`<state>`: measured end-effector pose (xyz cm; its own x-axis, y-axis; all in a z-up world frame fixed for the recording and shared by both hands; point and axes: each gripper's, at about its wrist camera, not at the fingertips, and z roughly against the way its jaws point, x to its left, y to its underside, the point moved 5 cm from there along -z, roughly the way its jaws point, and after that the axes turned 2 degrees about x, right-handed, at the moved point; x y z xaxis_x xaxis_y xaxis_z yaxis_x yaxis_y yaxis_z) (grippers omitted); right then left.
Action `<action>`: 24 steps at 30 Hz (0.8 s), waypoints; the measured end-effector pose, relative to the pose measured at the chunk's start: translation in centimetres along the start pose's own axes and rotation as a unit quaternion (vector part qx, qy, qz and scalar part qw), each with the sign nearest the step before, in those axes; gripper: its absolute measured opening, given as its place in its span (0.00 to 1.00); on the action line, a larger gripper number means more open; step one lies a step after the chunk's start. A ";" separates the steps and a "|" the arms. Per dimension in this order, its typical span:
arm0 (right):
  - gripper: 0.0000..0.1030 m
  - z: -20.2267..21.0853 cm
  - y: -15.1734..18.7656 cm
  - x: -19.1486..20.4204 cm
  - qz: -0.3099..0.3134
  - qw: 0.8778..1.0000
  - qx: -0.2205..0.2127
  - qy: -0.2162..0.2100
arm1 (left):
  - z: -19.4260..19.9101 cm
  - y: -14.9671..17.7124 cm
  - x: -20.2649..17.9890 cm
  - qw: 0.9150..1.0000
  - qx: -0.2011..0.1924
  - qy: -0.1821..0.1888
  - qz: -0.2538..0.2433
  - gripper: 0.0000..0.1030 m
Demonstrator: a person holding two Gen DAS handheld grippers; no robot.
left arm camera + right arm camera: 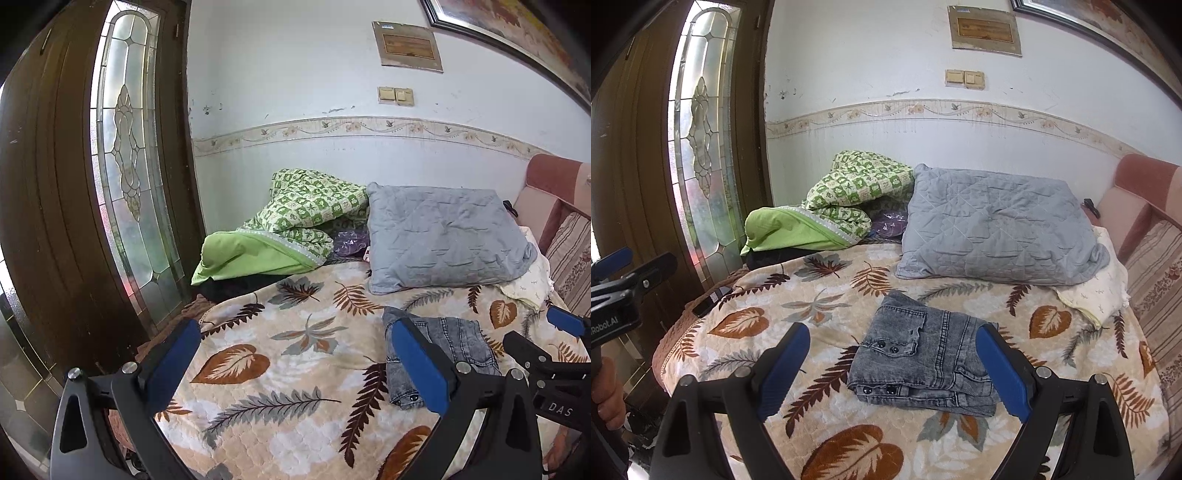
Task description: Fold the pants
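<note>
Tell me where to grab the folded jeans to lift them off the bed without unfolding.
Probably the thick folded edge nearest the camera on the jeans, where the layers stack. Slide one finger of the open right hand-held gripper under that edge from the front, low along the leaf-print blanket, and pinch all the layers. The far loose flap would likely open the fold.

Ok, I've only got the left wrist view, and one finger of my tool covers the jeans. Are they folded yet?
Observer: Yes. The right wrist view shows the jeans whole: a compact folded bundle lying flat on the leaf-print blanket.
Operator: Is the right tool holding them?
Observer: No. The right tool is wide open, with its pads not pressing the denim.
Operator: And my left tool?
Observer: The left tool is off to the left of the bed, with a hand on its handle below.
</note>
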<state>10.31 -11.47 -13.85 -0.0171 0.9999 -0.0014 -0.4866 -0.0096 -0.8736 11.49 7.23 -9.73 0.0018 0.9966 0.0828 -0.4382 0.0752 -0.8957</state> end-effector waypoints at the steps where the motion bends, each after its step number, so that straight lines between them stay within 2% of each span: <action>1: 0.90 -0.1 0.0 0.0 -0.001 1.000 -0.002 -0.001 | 0.0 -0.1 -0.1 1.000 0.000 0.000 0.000 1.00; 14: 0.90 2.5 0.5 -5.2 -0.046 0.999 -0.024 0.006 | 2.6 -1.2 -4.5 0.999 -0.010 0.013 -0.028 1.00; 24: 0.90 5.3 1.0 -7.3 -0.020 0.998 -0.050 0.032 | 4.0 -1.6 -8.0 0.998 -0.002 0.046 -0.041 1.00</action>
<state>5.35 -18.87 -12.18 0.0590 0.9982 0.0060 -0.3960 0.0289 -0.9178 8.59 -0.98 -7.26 0.1210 0.9858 0.1163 -0.4294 0.1576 -0.8893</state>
